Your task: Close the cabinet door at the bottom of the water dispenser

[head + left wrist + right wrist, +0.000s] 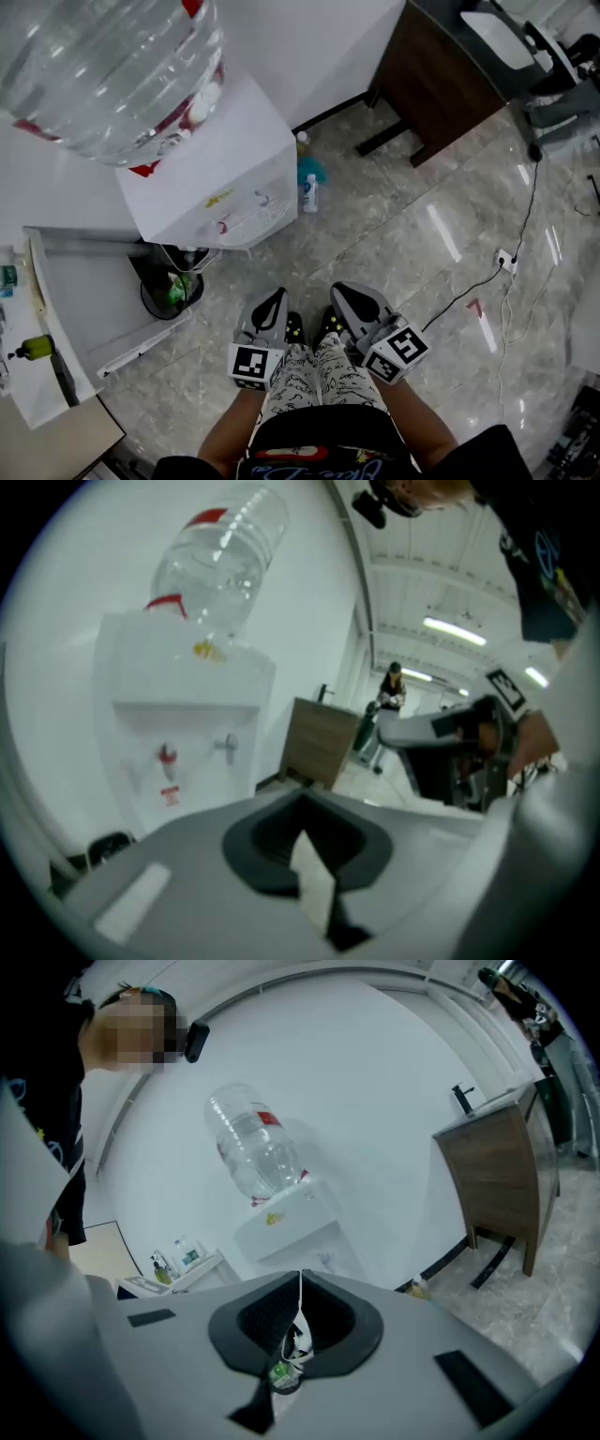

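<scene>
Facing one open cabinet door [94,314]: left tool [274,300], right tool [347,294], both closed.

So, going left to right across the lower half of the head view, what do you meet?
green bottle → black bin → left gripper → right gripper → floor socket

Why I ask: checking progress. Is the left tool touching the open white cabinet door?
Apart: the head view shows grey marble floor between the left tool and the open white cabinet door.
</scene>
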Available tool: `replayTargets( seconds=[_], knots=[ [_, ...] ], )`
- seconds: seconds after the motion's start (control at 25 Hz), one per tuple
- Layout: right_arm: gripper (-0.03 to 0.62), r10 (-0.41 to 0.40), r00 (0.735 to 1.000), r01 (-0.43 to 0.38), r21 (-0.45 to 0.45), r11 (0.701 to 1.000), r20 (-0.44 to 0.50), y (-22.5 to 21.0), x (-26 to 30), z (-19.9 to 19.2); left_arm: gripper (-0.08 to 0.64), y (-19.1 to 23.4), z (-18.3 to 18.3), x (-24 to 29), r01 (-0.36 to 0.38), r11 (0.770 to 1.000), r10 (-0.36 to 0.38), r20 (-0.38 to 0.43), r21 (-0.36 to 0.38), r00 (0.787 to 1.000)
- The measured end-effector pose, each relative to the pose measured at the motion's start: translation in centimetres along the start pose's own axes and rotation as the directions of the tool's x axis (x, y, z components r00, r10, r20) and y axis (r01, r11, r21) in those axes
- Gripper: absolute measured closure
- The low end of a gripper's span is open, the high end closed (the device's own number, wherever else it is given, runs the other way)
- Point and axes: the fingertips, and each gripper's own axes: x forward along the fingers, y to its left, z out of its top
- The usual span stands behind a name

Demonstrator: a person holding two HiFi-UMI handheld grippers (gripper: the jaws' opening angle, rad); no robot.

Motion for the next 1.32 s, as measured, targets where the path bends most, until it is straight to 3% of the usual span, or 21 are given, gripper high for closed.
replayTargets(
  seconds=[0.2,0.28,0.4,0.48,0.76,1.16,1.32],
  knots=[
    [0.575,0.097,0.995,-0.096,-0.067,0.993,0.021,6.6,-3.1,6.4,0.56,-3.1,8.6,-6.8,0.012,0.998,-0.012,0.007,0.058,1.0],
    [0.577,0.113,0.993,-0.108,-0.128,0.986,0.031,8.5,-4.2,9.0,0.56,-3.9,11.8,-8.6,0.005,0.997,-0.01,0.064,0.071,0.998],
    [0.577,0.146,0.988,-0.134,-0.185,0.973,0.051,10.3,-4.7,12.1,0.56,-3.5,16.8,-10.3,-0.021,1.0,0.02,0.207,0.001,0.978],
    [0.577,0.165,0.985,-0.15,-0.204,0.967,0.058,11.1,-5.0,13.2,0.56,-3.5,18.9,-10.9,-0.036,0.999,0.034,0.256,0.003,0.966],
    [0.577,0.186,0.98,-0.17,-0.183,0.968,0.071,12.5,-6.2,13.5,0.56,-4.2,19.4,-11.9,-0.04,0.998,0.025,0.239,0.058,0.971],
    [0.577,0.16,0.984,-0.146,-0.154,0.977,0.081,11.1,-8.5,12.6,0.56,-6.0,18.6,-11.4,0.0,1.0,-0.005,0.231,0.021,0.973],
    [0.577,0.146,0.985,-0.131,-0.146,0.981,0.097,10.4,-8.9,12.8,0.56,-5.8,18.5,-11.2,0.011,1.0,-0.004,0.24,-0.026,0.971]
  ],
)
